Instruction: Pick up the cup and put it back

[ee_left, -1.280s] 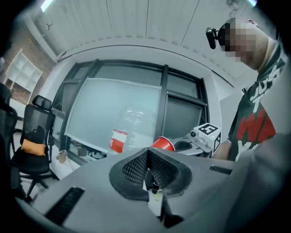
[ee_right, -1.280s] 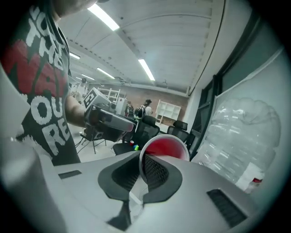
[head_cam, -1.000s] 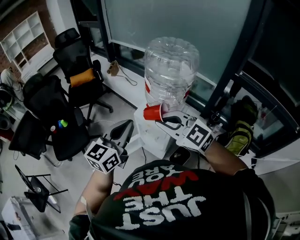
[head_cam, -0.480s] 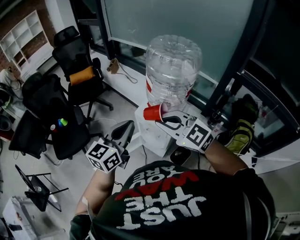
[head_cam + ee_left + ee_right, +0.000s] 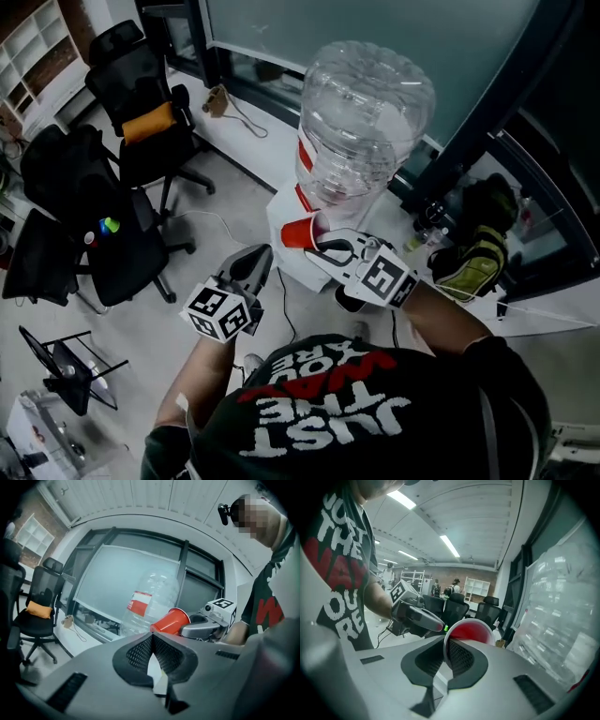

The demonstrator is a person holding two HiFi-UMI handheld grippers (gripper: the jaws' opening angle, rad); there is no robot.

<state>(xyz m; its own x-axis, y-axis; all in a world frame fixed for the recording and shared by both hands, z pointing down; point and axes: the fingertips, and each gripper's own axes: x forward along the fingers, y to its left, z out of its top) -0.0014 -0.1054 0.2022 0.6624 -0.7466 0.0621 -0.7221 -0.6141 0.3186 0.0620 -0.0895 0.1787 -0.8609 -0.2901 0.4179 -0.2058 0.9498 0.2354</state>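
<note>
A red plastic cup lies on its side in the air, in front of the water dispenser's big clear bottle. My right gripper is shut on the cup's rim. In the right gripper view the cup opens toward the camera, one wall pinched between the pads at the right gripper. The left gripper hovers lower left of the cup, shut and empty. The left gripper view has the jaw tips of the left gripper meeting below the cup.
The white dispenser body stands under the bottle, against a window sill. Black office chairs stand to the left on the grey floor. A black and yellow bag lies at the right, and a cable runs along the floor.
The right gripper with the cup has shifted slightly left and down, closer to the left gripper. The head view has tilted, so the bottle now sits higher in the picture.
</note>
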